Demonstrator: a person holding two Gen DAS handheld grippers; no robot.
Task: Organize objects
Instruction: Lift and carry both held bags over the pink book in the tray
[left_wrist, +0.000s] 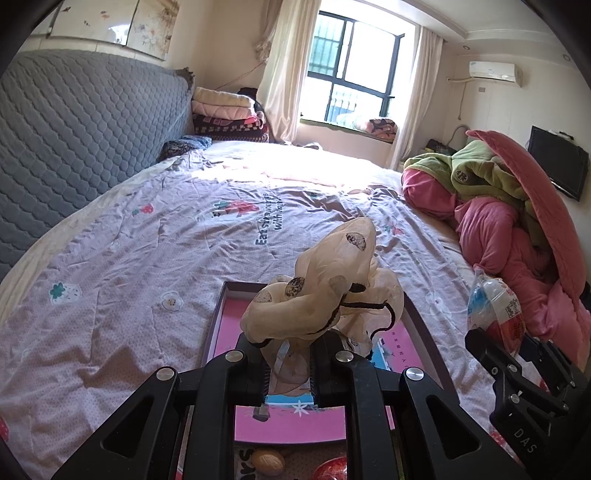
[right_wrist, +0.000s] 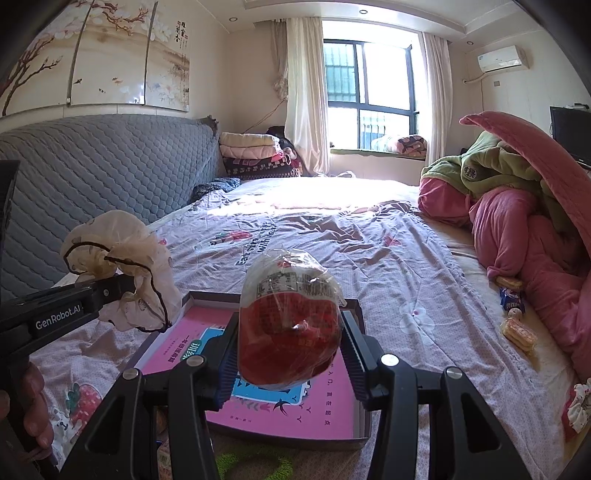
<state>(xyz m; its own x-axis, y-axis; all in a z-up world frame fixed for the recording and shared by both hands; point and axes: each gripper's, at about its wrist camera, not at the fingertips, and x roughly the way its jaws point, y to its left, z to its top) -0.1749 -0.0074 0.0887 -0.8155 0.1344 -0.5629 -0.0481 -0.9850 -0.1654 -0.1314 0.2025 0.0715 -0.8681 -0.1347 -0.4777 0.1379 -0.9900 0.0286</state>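
My left gripper is shut on a beige dotted hair scrunchie and holds it above a shallow pink box on the bed. The scrunchie also shows at the left of the right wrist view. My right gripper is shut on a clear-wrapped red snack pack and holds it above the same pink box. The pack and the right gripper show at the right edge of the left wrist view.
The bed has a lilac printed cover. A pile of pink and green quilts lies at the right. Several wrapped snacks lie beside it. A grey quilted headboard is at the left. A walnut lies near the box.
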